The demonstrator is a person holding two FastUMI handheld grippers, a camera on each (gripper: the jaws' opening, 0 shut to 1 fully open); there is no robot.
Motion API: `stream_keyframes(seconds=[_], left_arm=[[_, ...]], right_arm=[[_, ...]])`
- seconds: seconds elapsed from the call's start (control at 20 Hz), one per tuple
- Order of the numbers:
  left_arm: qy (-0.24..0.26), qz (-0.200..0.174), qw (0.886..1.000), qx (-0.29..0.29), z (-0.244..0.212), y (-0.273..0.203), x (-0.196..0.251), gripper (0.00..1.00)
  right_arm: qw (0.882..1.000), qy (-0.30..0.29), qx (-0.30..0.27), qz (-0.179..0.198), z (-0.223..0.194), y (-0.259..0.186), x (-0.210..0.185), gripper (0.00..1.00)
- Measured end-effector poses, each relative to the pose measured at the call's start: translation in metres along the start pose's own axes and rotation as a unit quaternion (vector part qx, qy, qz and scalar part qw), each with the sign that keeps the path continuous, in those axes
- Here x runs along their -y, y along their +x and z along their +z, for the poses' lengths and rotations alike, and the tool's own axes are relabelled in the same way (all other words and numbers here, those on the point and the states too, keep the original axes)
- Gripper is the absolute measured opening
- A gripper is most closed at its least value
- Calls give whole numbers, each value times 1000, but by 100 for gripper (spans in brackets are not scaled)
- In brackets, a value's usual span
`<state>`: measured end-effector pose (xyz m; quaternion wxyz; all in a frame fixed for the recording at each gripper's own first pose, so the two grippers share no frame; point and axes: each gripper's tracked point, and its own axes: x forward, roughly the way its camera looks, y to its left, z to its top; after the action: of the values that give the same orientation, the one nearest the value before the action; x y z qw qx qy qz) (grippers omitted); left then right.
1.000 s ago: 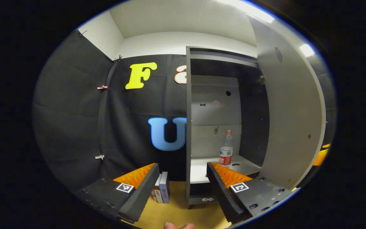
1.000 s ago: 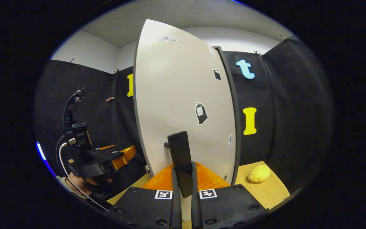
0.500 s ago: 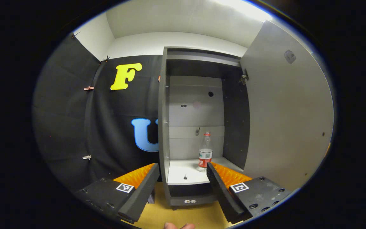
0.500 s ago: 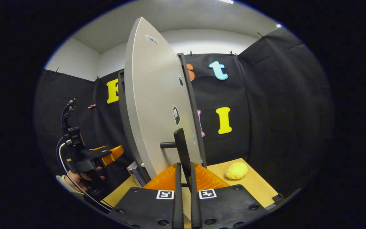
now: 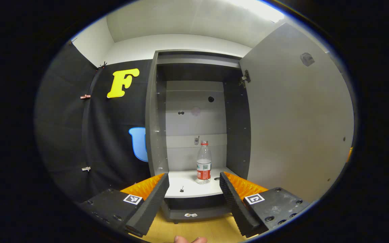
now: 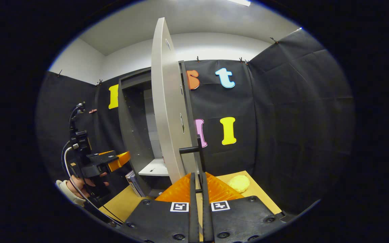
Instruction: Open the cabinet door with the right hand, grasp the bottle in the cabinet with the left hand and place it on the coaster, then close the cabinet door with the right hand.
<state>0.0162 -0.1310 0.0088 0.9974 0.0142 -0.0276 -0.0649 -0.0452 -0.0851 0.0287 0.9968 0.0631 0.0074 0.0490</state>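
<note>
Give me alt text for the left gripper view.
A clear plastic bottle with a red label stands upright on the white shelf of an open grey cabinet, door swung right. The left tongs are open, aimed at it.

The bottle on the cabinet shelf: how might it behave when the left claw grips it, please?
The bottle looks clear, thin-walled and nearly empty, so probably light and squeezable. Tall and narrow, it may tip if nudged. Its smooth, round sides could slip.
</note>
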Motion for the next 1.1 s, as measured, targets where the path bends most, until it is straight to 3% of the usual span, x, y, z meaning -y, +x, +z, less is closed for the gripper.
stream_keyframes(seconds=[0.25, 0.5, 0.55, 0.75, 1.1], left_arm=[[7, -17, 1000, 0, -1, 13, 19, 92], [12, -29, 999, 6, -3, 41, 33, 93], [12, -29, 999, 5, -4, 50, 33, 94], [4, -27, 1000, 8, -10, 96, 30, 96], [-23, -10, 1000, -15, -37, 182, 24, 96]], right_arm=[[1000, 27, 3, -7, 5, -13, 4, 9], [996, 68, 25, -53, 24, -36, 35, 8], [995, 64, 31, -65, 25, -39, 45, 12], [992, 16, 25, -120, 11, -47, 79, 100], [988, -33, 20, -147, 3, -31, 99, 98]])
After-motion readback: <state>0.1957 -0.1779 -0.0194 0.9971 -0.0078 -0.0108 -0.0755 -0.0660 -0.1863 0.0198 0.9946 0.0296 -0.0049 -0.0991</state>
